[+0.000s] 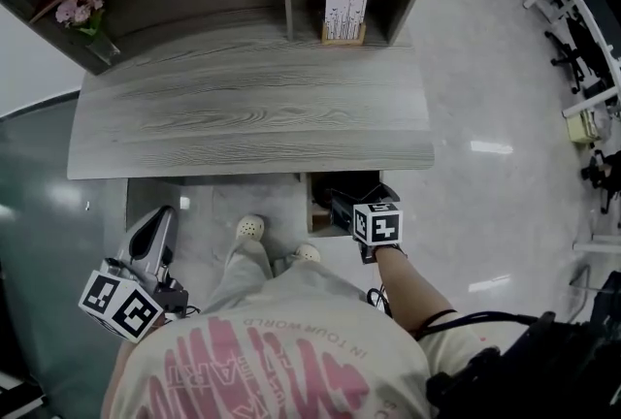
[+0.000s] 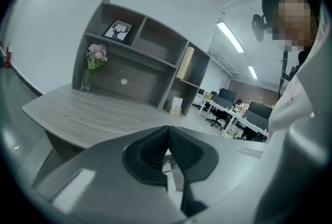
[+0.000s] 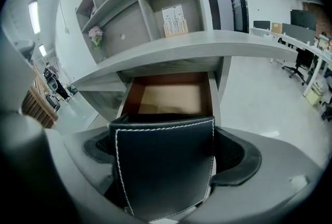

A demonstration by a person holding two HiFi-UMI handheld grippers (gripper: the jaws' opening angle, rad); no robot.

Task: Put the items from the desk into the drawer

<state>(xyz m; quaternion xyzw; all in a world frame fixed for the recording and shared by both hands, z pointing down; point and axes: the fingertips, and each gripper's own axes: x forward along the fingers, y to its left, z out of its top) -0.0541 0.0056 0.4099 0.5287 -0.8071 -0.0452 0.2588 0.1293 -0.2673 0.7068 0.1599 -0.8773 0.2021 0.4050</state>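
While tight on a white-stitched black leather case (image 3: 161, 171), right gripper (image 3: 168, 153); left gripper (image 2: 167, 153) pinched together, empty

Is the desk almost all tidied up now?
Nearly. The desk top looks bare already. The right gripper is shut on a black stitched leather case in front of the open drawer, so that one is not in yet. The left gripper is shut and empty. Only shelf things remain, like the flower vase and card stand, if they count.
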